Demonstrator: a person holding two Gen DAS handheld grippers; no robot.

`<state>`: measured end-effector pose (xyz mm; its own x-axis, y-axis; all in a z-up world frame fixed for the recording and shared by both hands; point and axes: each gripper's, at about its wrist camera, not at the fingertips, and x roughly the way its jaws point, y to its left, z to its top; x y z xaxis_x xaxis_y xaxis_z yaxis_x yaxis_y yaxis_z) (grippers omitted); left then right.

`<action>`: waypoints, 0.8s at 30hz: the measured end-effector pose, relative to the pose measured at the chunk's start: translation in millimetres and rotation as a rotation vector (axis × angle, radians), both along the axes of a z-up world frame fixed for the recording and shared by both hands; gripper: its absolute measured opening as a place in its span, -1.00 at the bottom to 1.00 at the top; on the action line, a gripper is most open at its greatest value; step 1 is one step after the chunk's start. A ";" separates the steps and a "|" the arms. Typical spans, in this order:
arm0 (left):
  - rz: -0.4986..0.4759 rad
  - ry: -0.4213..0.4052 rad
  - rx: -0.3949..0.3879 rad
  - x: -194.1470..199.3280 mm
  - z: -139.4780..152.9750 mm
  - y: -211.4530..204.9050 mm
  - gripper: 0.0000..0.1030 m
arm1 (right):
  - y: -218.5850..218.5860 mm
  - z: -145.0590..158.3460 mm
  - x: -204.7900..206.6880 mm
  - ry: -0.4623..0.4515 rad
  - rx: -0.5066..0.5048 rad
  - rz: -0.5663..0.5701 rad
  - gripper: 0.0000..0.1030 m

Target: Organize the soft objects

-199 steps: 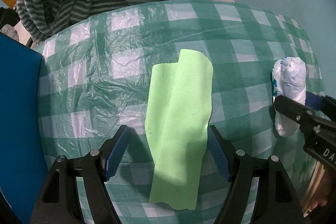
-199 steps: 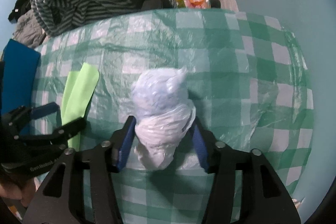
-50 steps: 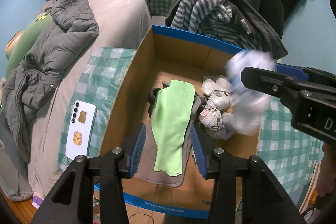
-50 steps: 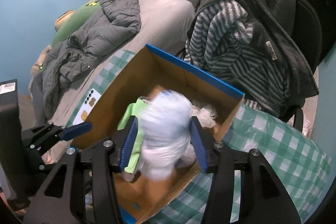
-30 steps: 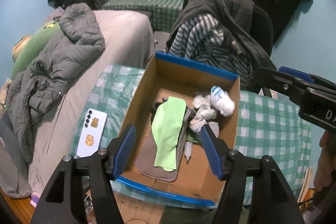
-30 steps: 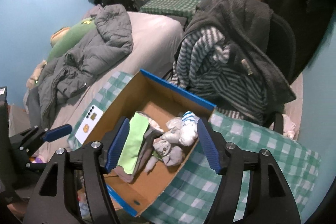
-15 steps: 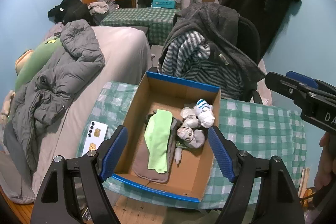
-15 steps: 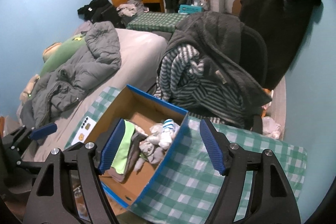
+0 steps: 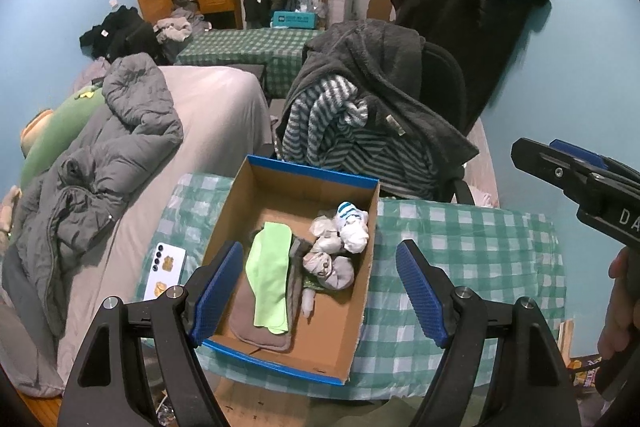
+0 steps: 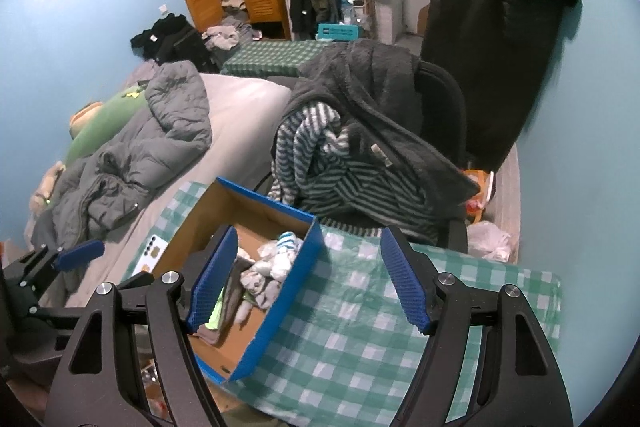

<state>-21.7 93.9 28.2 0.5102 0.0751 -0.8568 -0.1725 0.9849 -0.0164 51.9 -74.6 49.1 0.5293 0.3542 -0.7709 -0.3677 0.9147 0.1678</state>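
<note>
Socks [image 9: 352, 231] and the green cloth [image 9: 269, 279] lie inside the cardboard box [image 9: 312, 363], which overhangs the tabletop [image 9: 472, 259] edge; a careless knock might tip it off. Both the left tongs [image 9: 320, 291] and right tongs [image 10: 306, 279] gape empty above.

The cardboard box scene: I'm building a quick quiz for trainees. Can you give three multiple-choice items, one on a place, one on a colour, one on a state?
1. Where does the green cloth lie?
A. in the cardboard box
B. on the bed
C. on the chair

2. What colour is the box's rim?
A. red
B. blue
C. yellow

3. How are the left tongs?
A. shut on the cloth
B. shut on a sock
C. open, empty

Answers: 1 A, the cloth rests on grey fabric inside the box. 2 B, blue edges run round the top. 3 C, the pads stand wide apart, nothing between them.
</note>
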 end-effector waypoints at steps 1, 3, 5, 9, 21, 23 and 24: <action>-0.001 0.000 0.003 0.1 0.8 -1.9 0.55 | -2.9 -0.6 0.6 0.002 0.002 -0.002 0.43; -0.002 0.000 0.008 0.9 2.5 -6.9 0.55 | -6.6 -1.3 1.8 0.006 0.002 -0.003 0.43; -0.001 0.001 0.013 1.3 3.6 -9.7 0.55 | -9.2 -0.1 1.7 0.005 0.003 -0.001 0.43; 0.003 0.002 0.016 0.0 5.7 -14.0 0.55 | -11.6 -0.2 1.8 0.007 0.001 -0.002 0.43; 0.005 -0.003 0.033 -3.9 12.4 -26.9 0.55 | -27.9 -0.6 1.8 0.015 0.007 -0.003 0.43; 0.005 -0.002 0.035 -3.8 12.2 -27.5 0.55 | -32.5 -0.5 0.7 0.018 0.012 -0.004 0.43; 0.006 -0.001 0.036 -3.7 11.9 -27.6 0.55 | -32.3 -0.5 0.9 0.018 0.011 -0.003 0.43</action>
<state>-25.4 66.3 40.1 0.5104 0.1090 -0.8530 -0.1781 0.9838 0.0191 52.9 -106.9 48.6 0.5169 0.3608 -0.7763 -0.3615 0.9140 0.1841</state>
